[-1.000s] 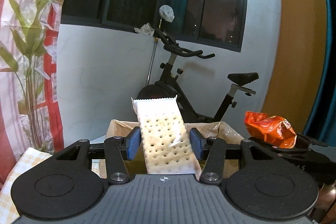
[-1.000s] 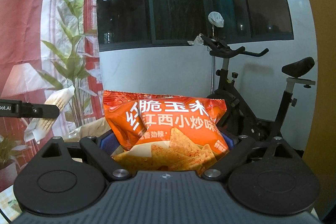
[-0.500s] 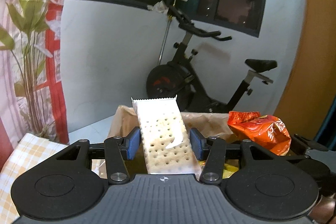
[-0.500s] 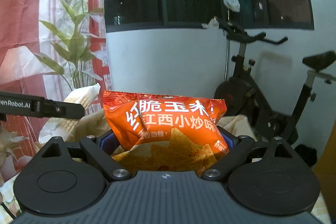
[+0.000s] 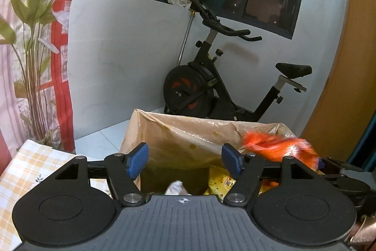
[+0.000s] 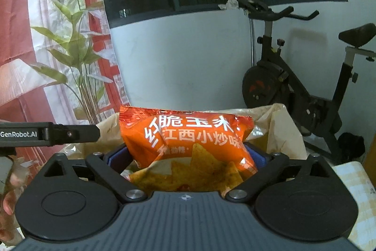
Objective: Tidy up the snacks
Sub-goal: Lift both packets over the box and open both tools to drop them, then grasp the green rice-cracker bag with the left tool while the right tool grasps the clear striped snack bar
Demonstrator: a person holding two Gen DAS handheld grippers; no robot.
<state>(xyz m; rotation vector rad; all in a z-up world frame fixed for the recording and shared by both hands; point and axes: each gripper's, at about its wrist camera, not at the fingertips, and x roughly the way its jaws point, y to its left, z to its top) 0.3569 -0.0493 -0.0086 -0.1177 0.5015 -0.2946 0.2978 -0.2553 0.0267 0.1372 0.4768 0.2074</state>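
Observation:
My left gripper [image 5: 184, 160] is open and empty above a brown paper bag [image 5: 188, 131]. The white cracker packet [image 5: 175, 187] lies down inside the bag, beside a yellow snack pack [image 5: 219, 180]. My right gripper [image 6: 188, 157] is shut on an orange corn chip bag [image 6: 188, 138] and holds it over the same paper bag [image 6: 277, 131]. In the left wrist view the orange bag [image 5: 277, 147] shows blurred at the right, over the paper bag's rim. The left gripper's arm [image 6: 49, 134] shows at the left of the right wrist view.
An exercise bike [image 5: 223, 81] stands behind the paper bag against a white wall. A red and white curtain with leaf print [image 5: 30, 39] hangs at the left. A yellow checked cloth [image 5: 30, 166] covers the surface at the left, and also shows at the right [image 6: 354, 185].
My left gripper has opened and the white cracker packet has dropped into the paper bag. Both grippers have tilted downward over the bag. The right gripper still holds the orange bag.

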